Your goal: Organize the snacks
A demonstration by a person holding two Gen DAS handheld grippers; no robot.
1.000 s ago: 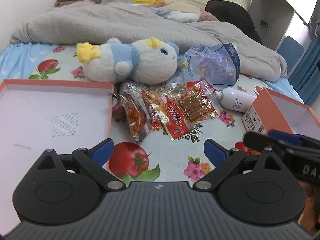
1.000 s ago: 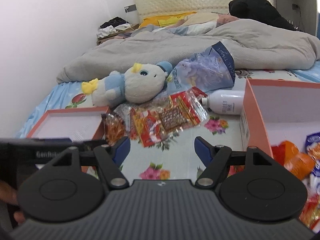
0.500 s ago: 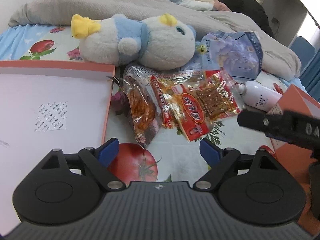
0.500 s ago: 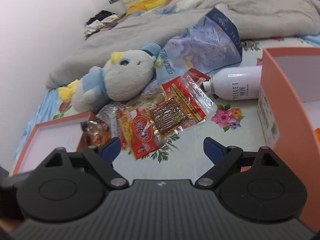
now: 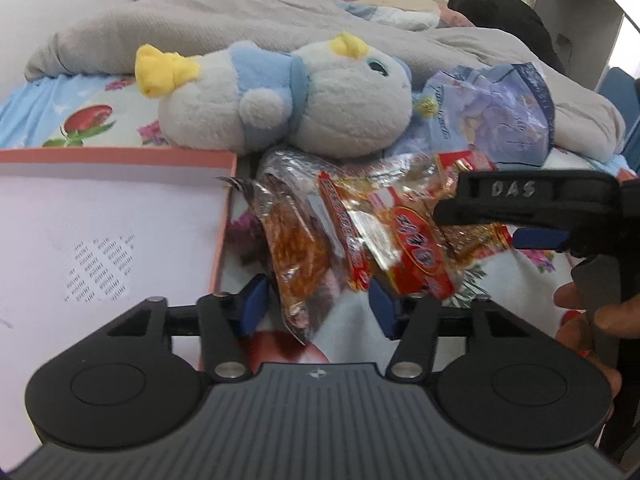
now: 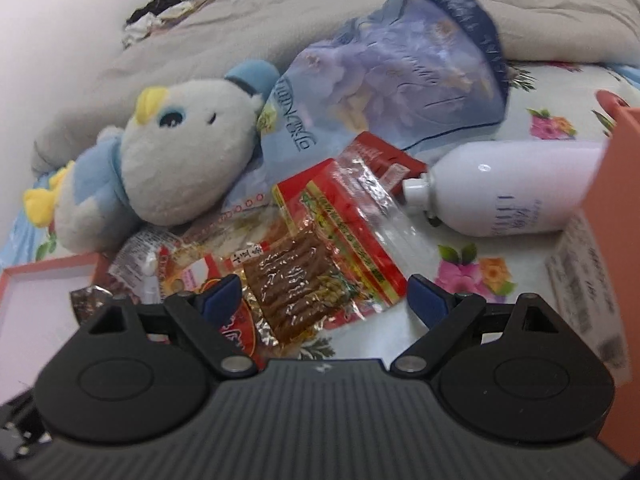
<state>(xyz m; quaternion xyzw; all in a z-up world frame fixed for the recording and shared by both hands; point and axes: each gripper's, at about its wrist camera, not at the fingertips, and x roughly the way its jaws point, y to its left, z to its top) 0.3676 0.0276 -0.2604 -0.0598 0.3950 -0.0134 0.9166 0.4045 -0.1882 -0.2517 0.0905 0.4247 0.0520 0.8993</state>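
A pile of snack packets lies on the flowered bedsheet below a plush toy [image 5: 280,96]. My left gripper [image 5: 318,302] is low over the near end of a clear packet of orange snack [image 5: 300,264]. Its jaws are closing with that end between them, and a gap still shows at the right pad. My right gripper [image 6: 324,298] stands open over a red packet of brown strips [image 6: 292,280], whose near edge lies between its fingers. In the left wrist view the right tool's black finger [image 5: 520,200] reaches over a red packet [image 5: 416,256].
An orange box lid with a white inside [image 5: 100,240] lies at the left. An orange box wall [image 6: 616,200] stands at the right, with a white bottle [image 6: 512,192] beside it. A large blue bag [image 6: 400,80] and a grey blanket [image 5: 240,28] lie behind. A hand [image 5: 592,312] holds the right tool.
Both grippers have dropped and come closer to the snack pile. The left jaws have narrowed around the orange packet's end. The right tool has moved in over the red packets from the right.
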